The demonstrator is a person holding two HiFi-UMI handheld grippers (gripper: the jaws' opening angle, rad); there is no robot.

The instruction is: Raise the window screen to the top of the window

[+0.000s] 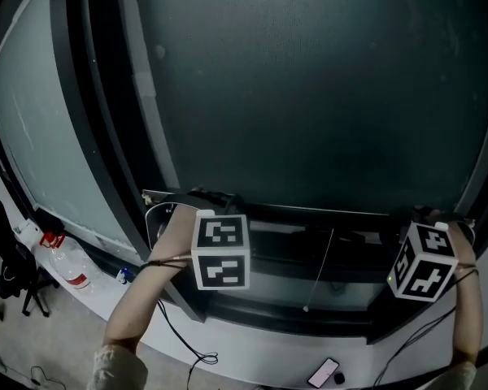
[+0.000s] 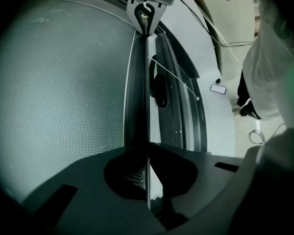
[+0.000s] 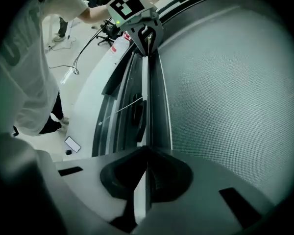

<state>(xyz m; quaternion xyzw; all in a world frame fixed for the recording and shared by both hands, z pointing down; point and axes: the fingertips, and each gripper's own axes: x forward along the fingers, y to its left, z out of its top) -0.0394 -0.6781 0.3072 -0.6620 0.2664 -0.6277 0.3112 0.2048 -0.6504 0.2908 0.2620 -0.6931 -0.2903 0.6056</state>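
Hanging across the window, the window screen [image 1: 309, 88] is a dark mesh sheet, and its bottom rail [image 1: 325, 210] serves as the mark for everything else. The rail runs as a thin pale line low in the window, lifted clear of the lower frame [image 1: 293, 319], with a dark gap under it.

Far to the left of the rail and below it stands a black chair [image 1: 12, 270]. Just right of the chair are clear bottles [image 1: 65, 262], one with a red label. Above them, left of the rail's end, a pale side pane [image 1: 32, 120] sits beyond the dark upright frame.

At the rail's left end the left gripper [image 2: 146, 153] has its jaws pressed together on the thin edge of the rail, which passes straight between them. Its marker cube [image 1: 221, 250] shows just below the rail.

Under the rail's middle a thin pull cord [image 1: 319, 266] hangs down, its tip loose in front of the lower frame. Well below that, a phone [image 1: 324, 372] lies on the light floor.

At the rail's right end the right gripper [image 3: 146, 153] is likewise clamped on the rail's edge, jaws nearly touching with only the thin strip between them, mesh on its right. Its marker cube [image 1: 427, 260] sits just under the rail.
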